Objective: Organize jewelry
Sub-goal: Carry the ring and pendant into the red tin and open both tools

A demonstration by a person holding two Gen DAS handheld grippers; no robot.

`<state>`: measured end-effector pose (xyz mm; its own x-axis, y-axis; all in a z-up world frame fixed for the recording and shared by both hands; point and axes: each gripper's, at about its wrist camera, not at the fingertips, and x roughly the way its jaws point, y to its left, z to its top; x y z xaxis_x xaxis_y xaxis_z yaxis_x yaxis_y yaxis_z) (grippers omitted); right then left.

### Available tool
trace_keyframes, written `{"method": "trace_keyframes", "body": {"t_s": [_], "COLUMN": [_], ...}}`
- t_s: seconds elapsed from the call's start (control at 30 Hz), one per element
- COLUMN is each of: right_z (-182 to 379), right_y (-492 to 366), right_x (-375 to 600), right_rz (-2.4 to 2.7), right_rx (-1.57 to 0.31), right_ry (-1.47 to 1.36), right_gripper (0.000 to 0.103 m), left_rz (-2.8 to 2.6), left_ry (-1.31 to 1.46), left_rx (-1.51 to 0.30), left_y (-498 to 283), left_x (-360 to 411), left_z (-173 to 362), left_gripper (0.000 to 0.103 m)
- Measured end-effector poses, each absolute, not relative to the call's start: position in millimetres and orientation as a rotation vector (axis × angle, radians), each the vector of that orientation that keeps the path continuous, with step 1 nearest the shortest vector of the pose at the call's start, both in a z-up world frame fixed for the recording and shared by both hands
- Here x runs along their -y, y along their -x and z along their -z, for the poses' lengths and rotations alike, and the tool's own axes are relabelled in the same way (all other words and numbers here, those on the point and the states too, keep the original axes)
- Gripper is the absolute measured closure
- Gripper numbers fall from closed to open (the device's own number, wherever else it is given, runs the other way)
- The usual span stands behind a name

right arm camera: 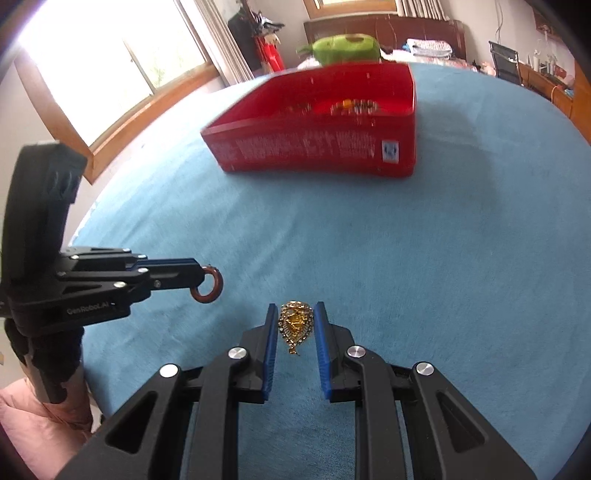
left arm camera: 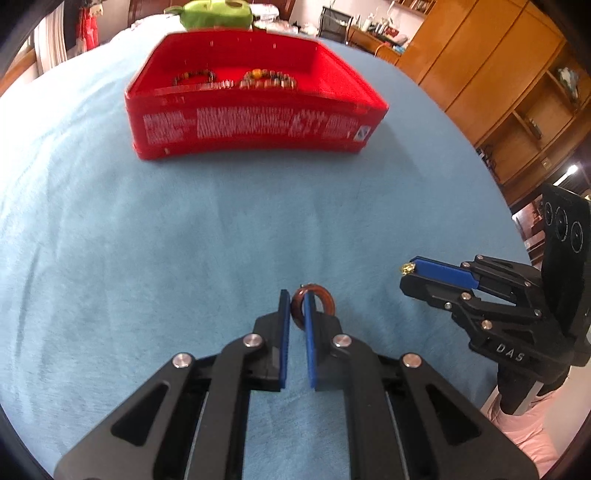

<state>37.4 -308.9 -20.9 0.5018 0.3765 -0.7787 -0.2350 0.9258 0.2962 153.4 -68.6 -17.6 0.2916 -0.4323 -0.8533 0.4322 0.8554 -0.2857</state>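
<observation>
Our left tool [left arm camera: 295, 299] pinches a reddish-brown ring [left arm camera: 313, 305] between its blue pads, the ring standing up past the tips; from the right wrist view the same ring [right arm camera: 207, 287] hangs at the end of that tool [right arm camera: 199, 275]. Our right tool [right arm camera: 295, 314] grips a gold brooch [right arm camera: 295, 325] between its pads, seen from the left as a gold speck [left arm camera: 407, 268] at the tip. Both tools hover over the blue cloth [left arm camera: 184, 240] covering the counter. Farther ahead sits a red box [left arm camera: 255, 127] with beaded bracelets [left arm camera: 269, 79] inside, and beyond it a green plush toy [left arm camera: 210, 14].
</observation>
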Motion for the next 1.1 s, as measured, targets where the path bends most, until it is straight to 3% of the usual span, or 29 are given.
{"method": "trace_keyframes", "body": {"t_s": [0.63,0.83,1.1], "right_z": [-67,-64,-18], "right_y": [-127,-193,-263], "right_x": [311,312,312], "right_rz": [-0.349,-0.331,-0.289], "right_rx": [-0.834,-0.853,-0.937], "right_ry": [-0.167,-0.197,-0.210], "right_gripper": [0.084,0.084,0.084], "left_rz": [0.544,0.484,0.451], "left_ry": [0.021,0.041,0.062], "left_rx": [-0.953,-0.952,-1.025], "left_y": [-214,-272,-341], "left_x": [65,71,84], "left_z": [-80,-78,-40], "left_gripper": [0.097,0.097,0.097]}}
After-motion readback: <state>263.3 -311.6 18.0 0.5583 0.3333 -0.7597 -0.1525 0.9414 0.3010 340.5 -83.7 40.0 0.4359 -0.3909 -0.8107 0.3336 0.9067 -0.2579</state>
